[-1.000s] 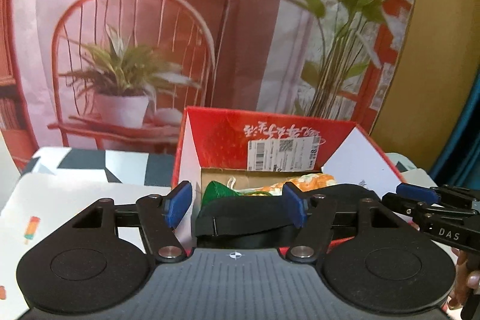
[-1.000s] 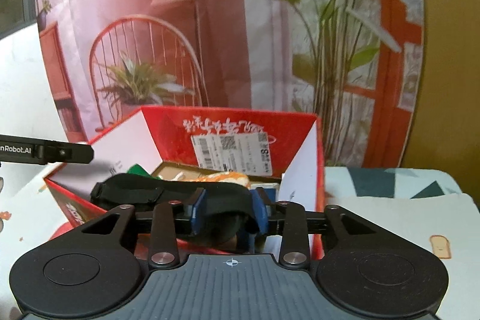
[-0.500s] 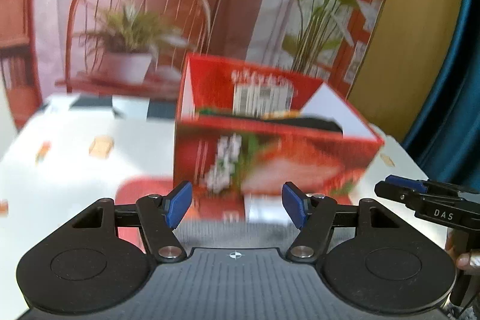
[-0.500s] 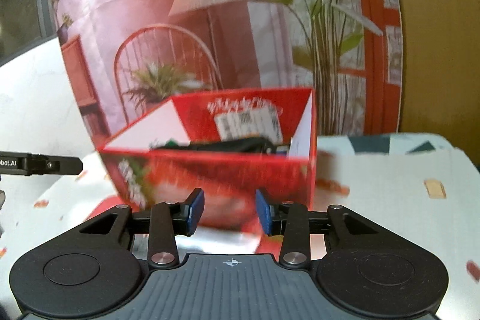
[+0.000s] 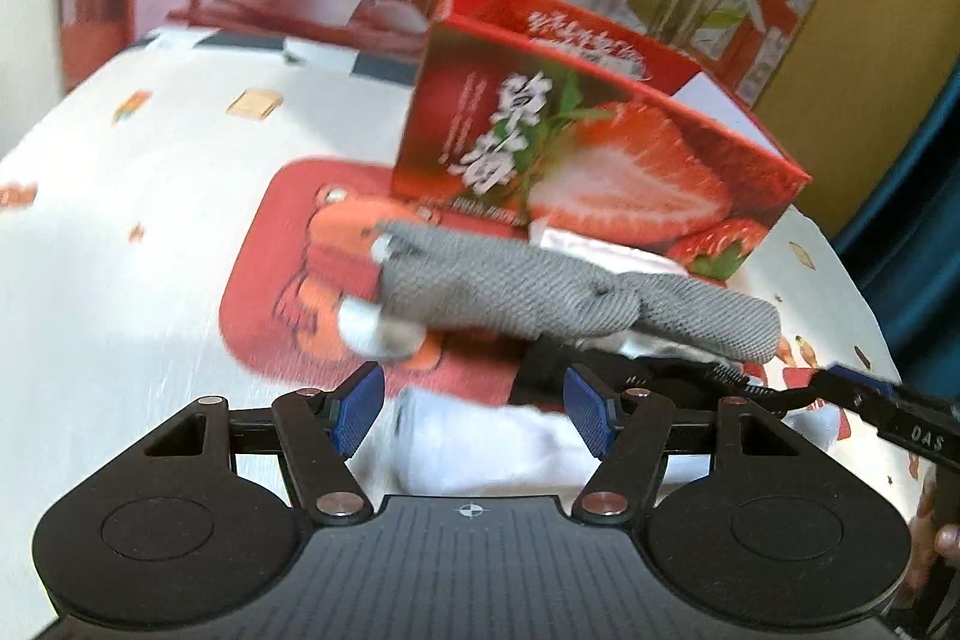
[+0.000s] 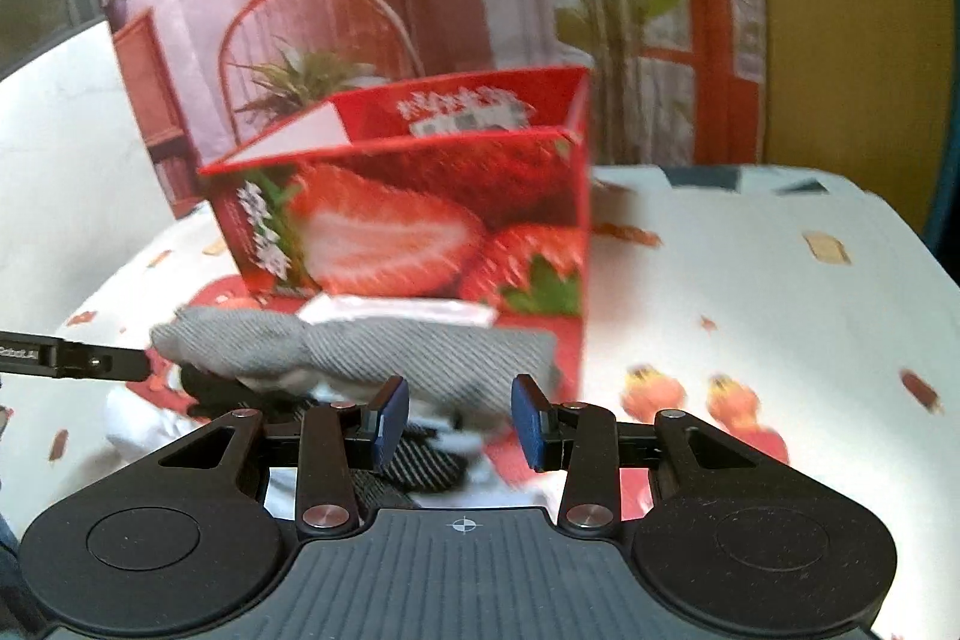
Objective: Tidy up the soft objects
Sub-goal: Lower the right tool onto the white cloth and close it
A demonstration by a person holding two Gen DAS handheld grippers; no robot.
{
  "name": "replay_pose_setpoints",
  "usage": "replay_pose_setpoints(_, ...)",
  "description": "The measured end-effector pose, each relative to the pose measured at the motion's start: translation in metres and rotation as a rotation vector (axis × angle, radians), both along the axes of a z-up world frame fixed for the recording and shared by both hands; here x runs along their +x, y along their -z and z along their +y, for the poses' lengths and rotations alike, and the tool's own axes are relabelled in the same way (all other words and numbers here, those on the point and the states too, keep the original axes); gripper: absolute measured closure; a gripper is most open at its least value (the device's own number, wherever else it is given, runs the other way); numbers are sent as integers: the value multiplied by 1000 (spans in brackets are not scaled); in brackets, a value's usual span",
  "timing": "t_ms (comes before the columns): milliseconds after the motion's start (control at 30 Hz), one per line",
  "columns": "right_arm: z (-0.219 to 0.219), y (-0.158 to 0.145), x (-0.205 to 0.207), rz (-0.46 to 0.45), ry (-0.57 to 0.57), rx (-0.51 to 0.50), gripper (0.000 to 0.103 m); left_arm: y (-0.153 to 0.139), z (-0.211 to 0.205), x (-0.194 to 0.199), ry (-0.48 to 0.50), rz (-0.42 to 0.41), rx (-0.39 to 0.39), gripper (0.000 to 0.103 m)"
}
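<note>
Both grippers, left (image 5: 474, 412) and right (image 6: 459, 421), released, fingers spread before grey cloth (image 5: 558, 286) beside strawberry box (image 5: 576, 154)

The box (image 5: 576, 148) at centre frame is red with printed strawberries (white lettering too). Below it a grey woven cloth (image 5: 558, 286) lies on the white table (image 5: 120, 244) with small orange motifs.

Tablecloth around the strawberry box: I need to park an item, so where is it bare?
Bare tablecloth lies right of the strawberry box, and more left of the red bear print. Crowded in front of the box: grey sock, white cloth, black item.
</note>
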State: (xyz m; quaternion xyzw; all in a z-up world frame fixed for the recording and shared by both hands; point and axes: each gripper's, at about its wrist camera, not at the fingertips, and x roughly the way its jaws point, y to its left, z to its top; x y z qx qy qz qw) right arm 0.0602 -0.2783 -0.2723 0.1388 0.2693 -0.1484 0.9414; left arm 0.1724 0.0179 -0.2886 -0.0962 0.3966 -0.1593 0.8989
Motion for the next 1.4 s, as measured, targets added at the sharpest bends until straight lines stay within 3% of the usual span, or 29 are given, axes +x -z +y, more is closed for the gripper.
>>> replay_pose_setpoints(467,-2,39,-11,112,58,102,66,25,-8,-7,-25,76,4,36)
replay_pose_setpoints(800,7,44,-5,100,40,33,62,30,-11,-8,-20,52,29,36)
replay_pose_setpoints(1033,5,44,-5,93,37,37,61,30,-13,-8,-10,36,54,36)
replay_pose_setpoints(1267,7,44,-4,94,21,35,62,30,-11,-8,-5,32,60,63)
replay_pose_setpoints(1400,10,44,-3,98,3,25,66,30,-12,-9,5,36,56,70)
